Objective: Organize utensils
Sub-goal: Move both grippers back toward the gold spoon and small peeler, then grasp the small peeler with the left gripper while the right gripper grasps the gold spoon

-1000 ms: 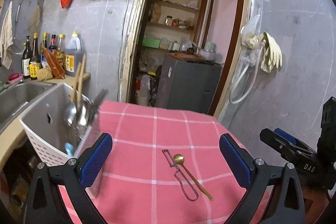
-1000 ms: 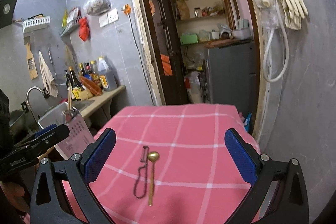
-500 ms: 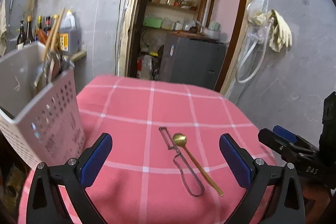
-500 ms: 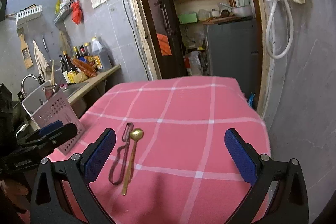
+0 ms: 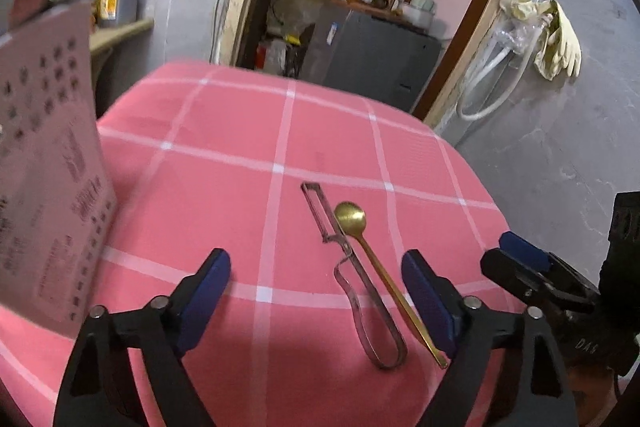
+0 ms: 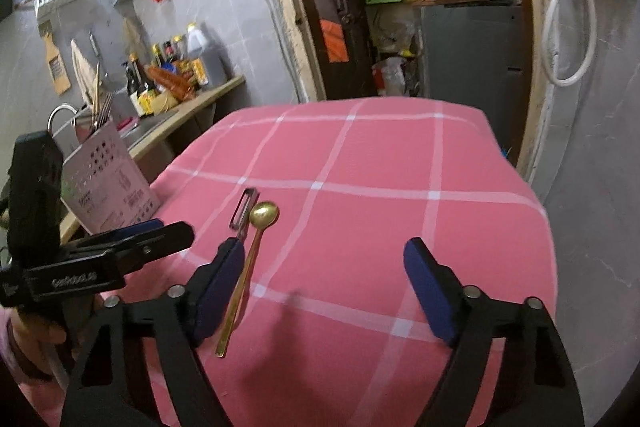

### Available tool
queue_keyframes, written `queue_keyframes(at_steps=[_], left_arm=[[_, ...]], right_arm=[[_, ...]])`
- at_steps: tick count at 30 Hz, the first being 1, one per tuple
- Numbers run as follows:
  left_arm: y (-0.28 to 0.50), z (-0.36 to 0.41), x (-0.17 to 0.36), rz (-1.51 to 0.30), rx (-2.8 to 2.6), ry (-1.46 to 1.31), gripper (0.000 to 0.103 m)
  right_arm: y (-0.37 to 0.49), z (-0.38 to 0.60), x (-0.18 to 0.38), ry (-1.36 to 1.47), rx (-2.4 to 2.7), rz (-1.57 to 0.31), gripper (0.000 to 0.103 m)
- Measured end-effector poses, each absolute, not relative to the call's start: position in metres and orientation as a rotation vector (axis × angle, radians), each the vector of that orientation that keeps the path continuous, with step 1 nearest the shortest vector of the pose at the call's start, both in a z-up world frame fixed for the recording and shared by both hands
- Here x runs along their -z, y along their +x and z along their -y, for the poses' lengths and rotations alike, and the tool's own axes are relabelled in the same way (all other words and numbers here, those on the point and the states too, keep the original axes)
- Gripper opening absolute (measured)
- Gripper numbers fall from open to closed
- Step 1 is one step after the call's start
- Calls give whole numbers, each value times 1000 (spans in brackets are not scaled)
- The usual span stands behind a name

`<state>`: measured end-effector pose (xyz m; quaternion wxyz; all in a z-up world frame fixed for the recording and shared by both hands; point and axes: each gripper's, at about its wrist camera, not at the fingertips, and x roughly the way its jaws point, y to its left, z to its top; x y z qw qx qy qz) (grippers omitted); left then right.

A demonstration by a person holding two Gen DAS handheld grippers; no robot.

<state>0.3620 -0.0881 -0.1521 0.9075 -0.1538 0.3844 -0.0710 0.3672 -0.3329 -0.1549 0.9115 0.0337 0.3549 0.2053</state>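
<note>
- Now closing both grippers, left (image 5: 316, 291) and right (image 6: 324, 289), nothing between either's jaws.
- Lying just beside right's left pad: spoon (image 6: 244, 271), peeler (image 5: 352, 275), handles pointing toward grippers.

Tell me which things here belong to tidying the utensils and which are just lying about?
Part of the job:
- gold spoon
- peeler
- perforated utensil basket
- left tool and right tool, both closing on nothing

Just lying about:
- bottles on the counter
- rubber gloves on the wall
- grey cabinet
</note>
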Motion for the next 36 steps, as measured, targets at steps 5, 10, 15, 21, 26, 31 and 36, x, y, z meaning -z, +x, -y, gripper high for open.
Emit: queue_keyframes(at_steps=[5, 10, 15, 21, 26, 31, 36], left_arm=[[370, 88, 162, -850, 193, -348, 65], [375, 90, 171, -896, 233, -370, 48], [379, 90, 173, -913, 255, -377, 38], [387, 91, 172, -945, 254, -374, 27], [392, 92, 172, -977, 262, -364, 22], [395, 94, 172, -994, 272, -360, 20], [396, 95, 172, -1002, 279, -351, 20]], right_arm=[[368, 324, 160, 40, -458, -777, 62], [368, 317, 167, 23, -495, -821, 44], [365, 308, 170, -8, -552, -846, 34], [362, 296, 173, -49, -588, -875, 34], [363, 291, 175, -66, -595, -894, 34], [361, 282, 176, -119, -583, -912, 32], [360, 279, 174, -164, -551, -923, 28]])
